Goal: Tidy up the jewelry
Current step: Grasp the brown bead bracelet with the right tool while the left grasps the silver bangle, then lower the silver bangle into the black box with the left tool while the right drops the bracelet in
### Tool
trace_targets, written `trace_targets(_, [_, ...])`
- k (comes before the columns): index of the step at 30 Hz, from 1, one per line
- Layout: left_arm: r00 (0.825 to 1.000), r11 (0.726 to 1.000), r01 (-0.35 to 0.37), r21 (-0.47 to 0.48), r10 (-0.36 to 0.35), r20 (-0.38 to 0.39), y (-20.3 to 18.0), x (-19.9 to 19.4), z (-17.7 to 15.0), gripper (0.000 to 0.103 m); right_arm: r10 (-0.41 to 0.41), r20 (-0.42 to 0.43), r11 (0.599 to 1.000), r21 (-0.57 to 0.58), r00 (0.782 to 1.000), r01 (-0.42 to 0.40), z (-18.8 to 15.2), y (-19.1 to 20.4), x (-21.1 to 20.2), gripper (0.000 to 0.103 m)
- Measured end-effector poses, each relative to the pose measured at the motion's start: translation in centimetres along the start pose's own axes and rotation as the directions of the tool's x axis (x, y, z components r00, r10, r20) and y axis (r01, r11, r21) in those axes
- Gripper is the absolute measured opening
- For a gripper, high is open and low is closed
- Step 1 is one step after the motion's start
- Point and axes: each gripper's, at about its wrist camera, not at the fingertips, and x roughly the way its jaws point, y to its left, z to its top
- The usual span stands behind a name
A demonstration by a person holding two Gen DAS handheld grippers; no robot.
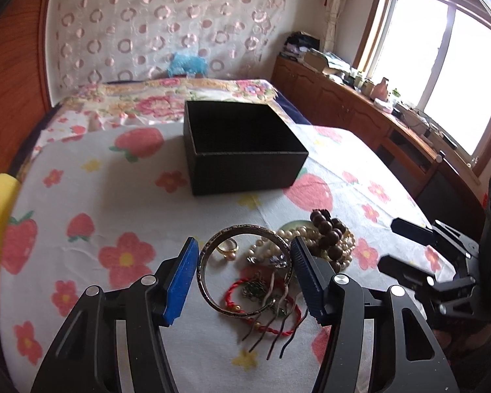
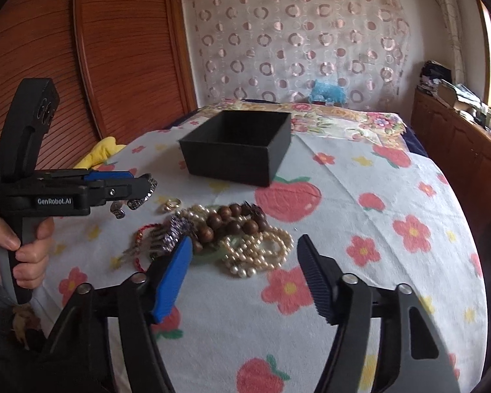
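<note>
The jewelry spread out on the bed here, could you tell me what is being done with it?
A person is sorting it with a handheld gripper in each hand. The left gripper has its fingers closed around a silver bangle, lifted clear of the pile. The right gripper is open and empty, poised near the pearl necklace and the brown bead bracelet. The black box stands open behind the pile, with nothing visible inside it. A gold ring, a red cord bracelet and a hair comb remain on the sheet.

Silver bangle (image 1: 244, 270) tilted above heaped pearls (image 2: 262, 250), wooden beads (image 2: 232, 221), beside open black box (image 1: 242, 150).
</note>
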Motion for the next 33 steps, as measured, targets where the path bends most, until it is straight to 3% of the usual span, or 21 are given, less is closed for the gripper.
trace_targets(9, [1.000,1.000,-0.015,0.011,0.015,0.020,-0.2,-0.9,-0.6,0.056,0.073,-0.086,0.997,-0.026,0.994,-0.076,3.2,1.5,4.4,0.045])
trace_targets(16, [0.999,1.000,-0.019,0.007,0.018,0.028,-0.1,-1.1,-1.0,0.056,0.027,-0.153,0.999,-0.032,0.988,-0.032,3.1,1.8,6.7,0.042])
trace_targets(18, [0.999,1.000,-0.019,0.007,0.019,0.028,0.0,-1.1,-1.0,0.056,0.025,-0.166,0.999,-0.032,0.986,-0.031,2.9,1.6,7.1,0.032])
trace_targets(22, [0.999,1.000,-0.020,0.007,0.020,0.028,0.1,-1.2,-1.1,0.056,0.029,-0.163,0.999,-0.038,0.986,-0.035,2.9,1.0,6.8,0.015])
trace_targets(33, [0.998,0.999,-0.030,0.016,0.029,0.046,0.0,-1.8,-0.3,0.056,0.009,-0.036,0.998,-0.068,0.999,-0.011,6.1,-0.4,1.9,0.015])
